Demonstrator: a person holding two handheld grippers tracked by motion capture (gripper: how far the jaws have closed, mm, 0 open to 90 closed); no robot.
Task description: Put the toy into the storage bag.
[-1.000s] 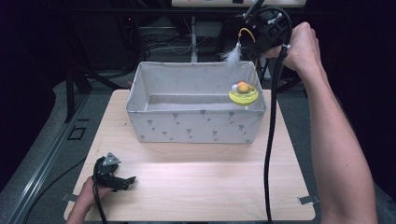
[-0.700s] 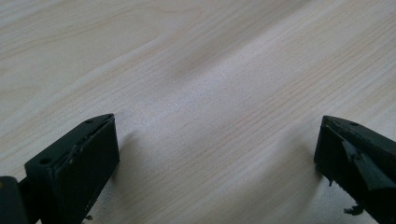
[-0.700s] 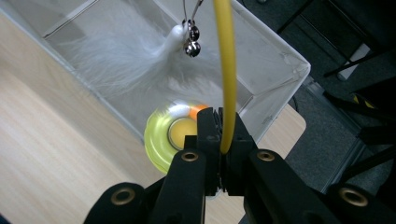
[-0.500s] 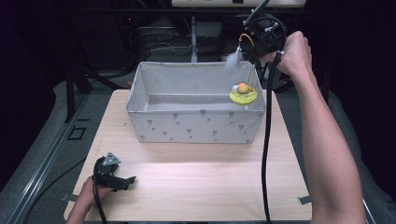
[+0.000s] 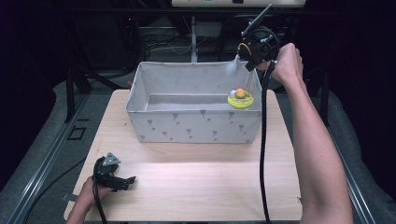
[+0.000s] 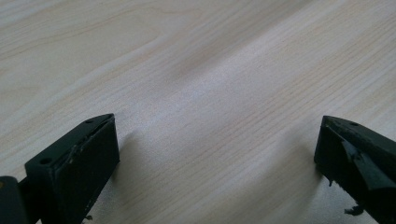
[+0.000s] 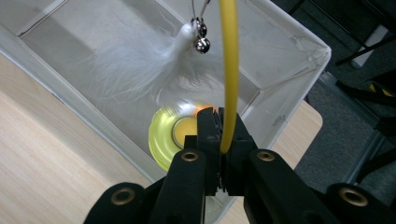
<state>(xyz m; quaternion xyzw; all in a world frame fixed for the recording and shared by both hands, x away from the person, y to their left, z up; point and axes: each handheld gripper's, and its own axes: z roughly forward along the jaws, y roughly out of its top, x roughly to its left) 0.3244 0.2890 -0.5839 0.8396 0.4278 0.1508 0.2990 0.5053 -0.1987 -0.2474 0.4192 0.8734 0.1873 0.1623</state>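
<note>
The right gripper (image 5: 254, 58), held high on an outstretched arm over the fabric bin's (image 5: 196, 126) far right corner, pinches one yellow wand (image 7: 229, 74) with one white feather (image 7: 140, 65) and two bells (image 7: 201, 37) dangling above one yellow disc (image 5: 240, 99), while the left gripper (image 5: 122, 182) rests wide open on the table (image 5: 205, 182).

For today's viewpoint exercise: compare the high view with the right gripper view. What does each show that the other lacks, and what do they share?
High view alone: the left hand-held gripper low over the table, and the person's forearms.
Right gripper view alone: two small bells beside the feather, and jaws clamped on the yellow wire.
Both: the bin and the yellow toy dangling inside.
</note>
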